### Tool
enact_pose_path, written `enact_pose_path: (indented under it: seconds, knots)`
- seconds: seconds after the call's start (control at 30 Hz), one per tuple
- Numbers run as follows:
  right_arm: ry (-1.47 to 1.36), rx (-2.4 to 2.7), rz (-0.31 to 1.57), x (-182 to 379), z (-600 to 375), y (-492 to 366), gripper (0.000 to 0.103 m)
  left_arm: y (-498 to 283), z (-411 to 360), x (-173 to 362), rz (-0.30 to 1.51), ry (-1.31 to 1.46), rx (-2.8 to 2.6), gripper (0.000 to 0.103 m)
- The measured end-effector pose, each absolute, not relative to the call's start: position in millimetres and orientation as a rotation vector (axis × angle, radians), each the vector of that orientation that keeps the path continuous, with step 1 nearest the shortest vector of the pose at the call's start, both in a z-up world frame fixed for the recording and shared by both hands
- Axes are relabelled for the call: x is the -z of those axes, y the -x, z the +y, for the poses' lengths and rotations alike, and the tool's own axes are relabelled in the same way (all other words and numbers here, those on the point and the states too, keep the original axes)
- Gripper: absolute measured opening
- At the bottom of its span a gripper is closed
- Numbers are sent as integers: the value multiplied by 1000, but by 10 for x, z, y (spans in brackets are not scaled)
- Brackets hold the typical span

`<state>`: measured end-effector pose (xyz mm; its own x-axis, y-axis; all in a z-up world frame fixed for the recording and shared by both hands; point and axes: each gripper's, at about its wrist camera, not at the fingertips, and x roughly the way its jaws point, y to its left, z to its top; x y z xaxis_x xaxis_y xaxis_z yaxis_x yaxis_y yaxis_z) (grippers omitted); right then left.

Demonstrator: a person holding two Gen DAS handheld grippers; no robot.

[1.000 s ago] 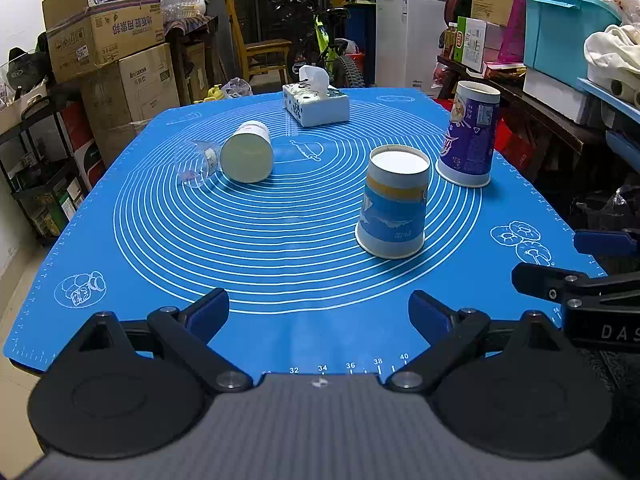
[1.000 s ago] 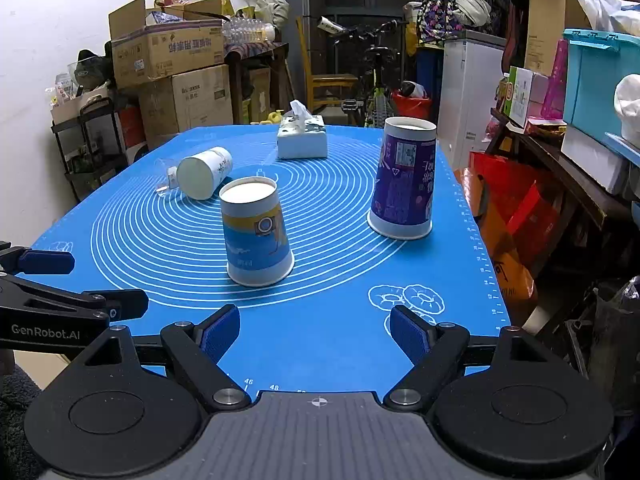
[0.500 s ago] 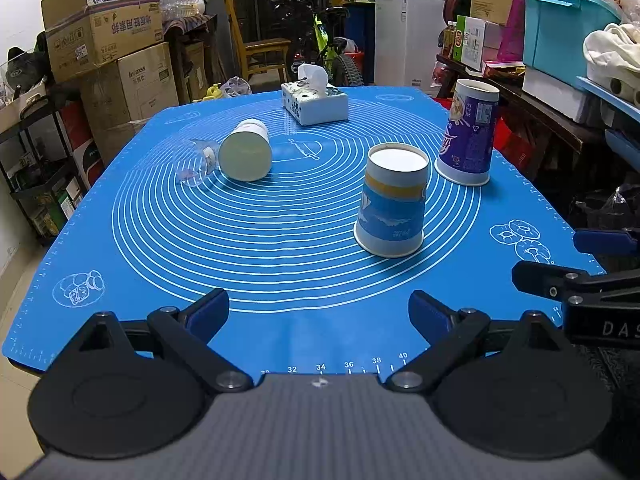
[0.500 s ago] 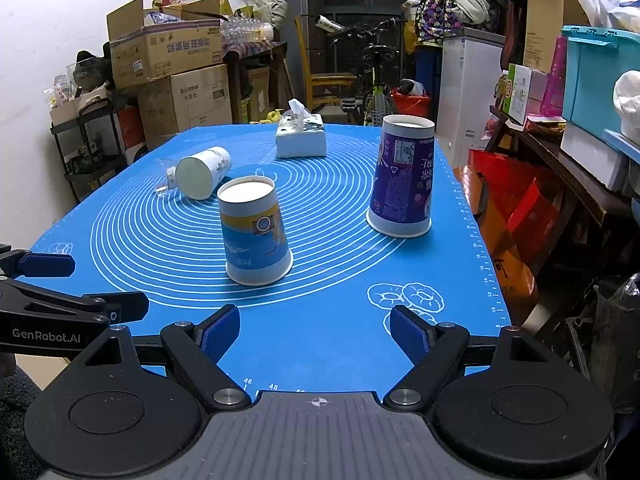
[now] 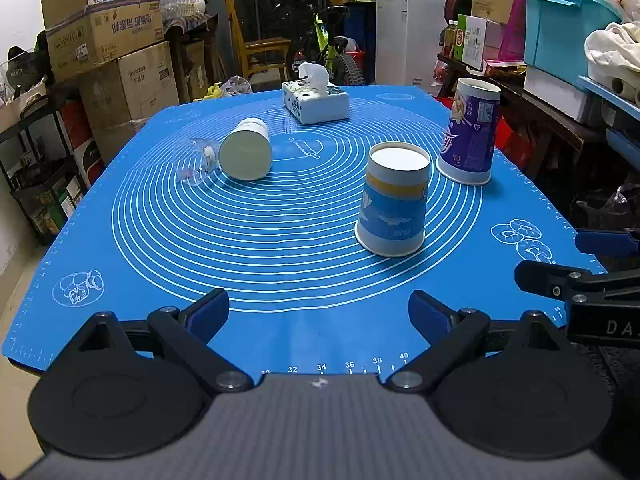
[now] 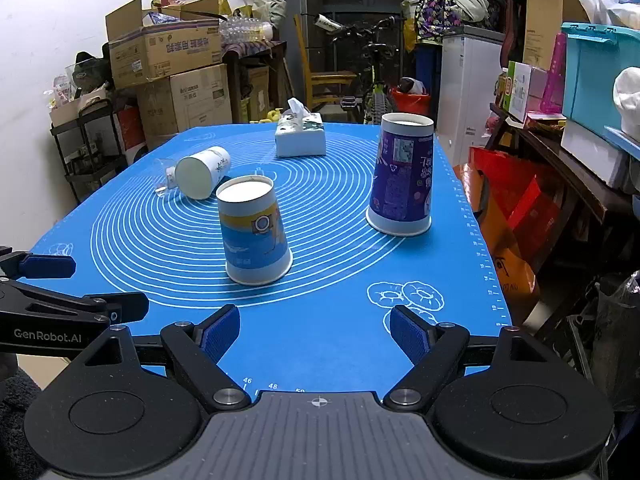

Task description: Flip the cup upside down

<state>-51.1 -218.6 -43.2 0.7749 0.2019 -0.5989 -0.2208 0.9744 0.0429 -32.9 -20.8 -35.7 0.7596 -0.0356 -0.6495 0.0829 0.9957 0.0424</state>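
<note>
Cups are what we see on the mat (image 5: 160,280), a broad blue silicone sheet printed with thin white rings and ruler marks along its edges. The purple cup (image 6: 402,178), tallest of the paper ones, stands mouth-down at the right, its glossy tapered wall printed with figures. The blue cup (image 6: 254,232), shorter, with a yellow band near its white base, stands mouth-down near the middle, well apart from the purple one. The white cup (image 5: 246,154) lies on its side at the left, flat round base toward us, touching a small clear plastic cup (image 5: 194,160) also on its side. Behind them sits a white rectangular tissue box (image 5: 316,102) with a tissue poking up. We hold the left gripper (image 5: 319,314) and right gripper (image 6: 316,332) low at the near edge, each with its ribbed blue pads spread wide and holding nothing.
</note>
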Motion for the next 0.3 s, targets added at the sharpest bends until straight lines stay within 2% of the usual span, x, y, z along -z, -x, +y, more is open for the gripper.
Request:
enact_pose_path:
  seconds: [0.3]
  knots:
    - [26,-229,647,436,-2181,514,85,328,-209,364,706,-69,65,96]
